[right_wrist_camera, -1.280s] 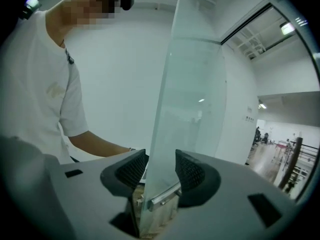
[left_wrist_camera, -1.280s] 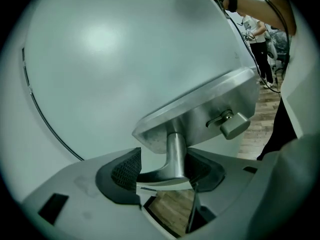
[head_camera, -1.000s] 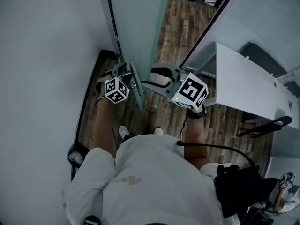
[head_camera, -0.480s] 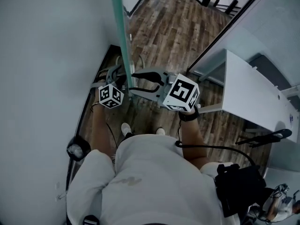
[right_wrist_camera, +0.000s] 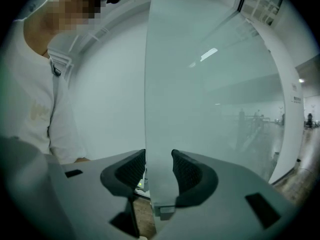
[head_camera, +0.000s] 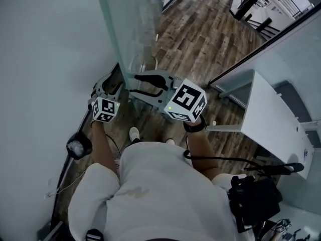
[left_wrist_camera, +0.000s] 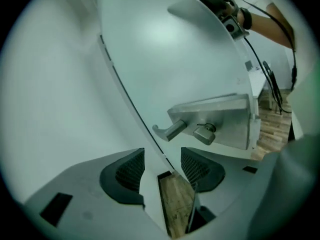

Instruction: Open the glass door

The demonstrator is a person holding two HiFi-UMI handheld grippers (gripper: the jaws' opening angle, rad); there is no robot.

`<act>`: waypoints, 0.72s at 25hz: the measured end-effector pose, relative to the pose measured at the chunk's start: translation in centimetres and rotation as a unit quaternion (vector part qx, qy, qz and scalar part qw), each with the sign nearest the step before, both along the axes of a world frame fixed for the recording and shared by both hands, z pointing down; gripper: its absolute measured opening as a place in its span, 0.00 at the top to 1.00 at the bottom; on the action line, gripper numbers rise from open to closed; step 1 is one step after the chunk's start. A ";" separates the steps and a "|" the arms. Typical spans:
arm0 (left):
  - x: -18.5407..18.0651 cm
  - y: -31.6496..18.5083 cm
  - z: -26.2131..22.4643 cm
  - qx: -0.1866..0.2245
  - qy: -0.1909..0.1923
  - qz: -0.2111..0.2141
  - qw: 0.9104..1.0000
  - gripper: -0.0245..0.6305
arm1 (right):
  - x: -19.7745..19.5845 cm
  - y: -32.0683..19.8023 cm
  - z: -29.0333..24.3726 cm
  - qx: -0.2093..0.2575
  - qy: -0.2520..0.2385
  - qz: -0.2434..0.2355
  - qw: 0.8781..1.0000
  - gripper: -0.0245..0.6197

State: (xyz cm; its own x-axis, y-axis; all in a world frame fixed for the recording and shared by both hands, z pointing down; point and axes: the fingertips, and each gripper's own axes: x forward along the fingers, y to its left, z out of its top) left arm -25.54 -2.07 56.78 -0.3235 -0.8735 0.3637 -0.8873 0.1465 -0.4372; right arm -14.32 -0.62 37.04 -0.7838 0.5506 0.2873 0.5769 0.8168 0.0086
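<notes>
Wood floor (head_camera: 200, 39) beyond. My right gripper (right_wrist_camera: 159, 170) pinches the glass door (right_wrist_camera: 165, 84) at its free edge. My left gripper (left_wrist_camera: 162, 166) is spread and empty, the handle (left_wrist_camera: 170, 130) just ahead. The pane is probably heavy, stiff and slick, so the handle looks the safer hold.

door (head_camera: 135, 29): one, upper middle of the head view
grippers: two, the left gripper (head_camera: 112, 83) at centre left and the right gripper (head_camera: 143, 84) at centre
cubes (head_camera: 184, 103): two, one on each gripper
handle (left_wrist_camera: 170, 130): one, middle of the left gripper view
knob (left_wrist_camera: 204, 133): one, just right of the handle
shoes (head_camera: 134, 133): two, just below centre of the head view
table (head_camera: 273, 119): one, right side
bag (head_camera: 253, 200): one, lower right
</notes>
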 end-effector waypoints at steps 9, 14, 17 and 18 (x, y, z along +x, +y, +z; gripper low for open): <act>-3.1 8.5 -4.8 0.108 0.080 -0.074 0.988 0.64 | -6.2 4.5 0.1 -0.007 -0.012 -0.024 1.000 0.69; -5.1 12.2 -6.7 0.161 0.107 -0.107 0.975 0.71 | -10.1 6.7 0.2 0.004 -0.035 0.000 0.999 0.69; -6.5 14.0 -7.6 0.185 0.112 -0.120 0.969 0.76 | -12.4 7.7 0.3 0.007 -0.047 0.020 0.999 0.69; -6.9 14.6 -7.9 0.191 0.114 -0.125 0.967 0.77 | -13.1 8.0 0.3 0.008 -0.049 0.026 0.998 0.69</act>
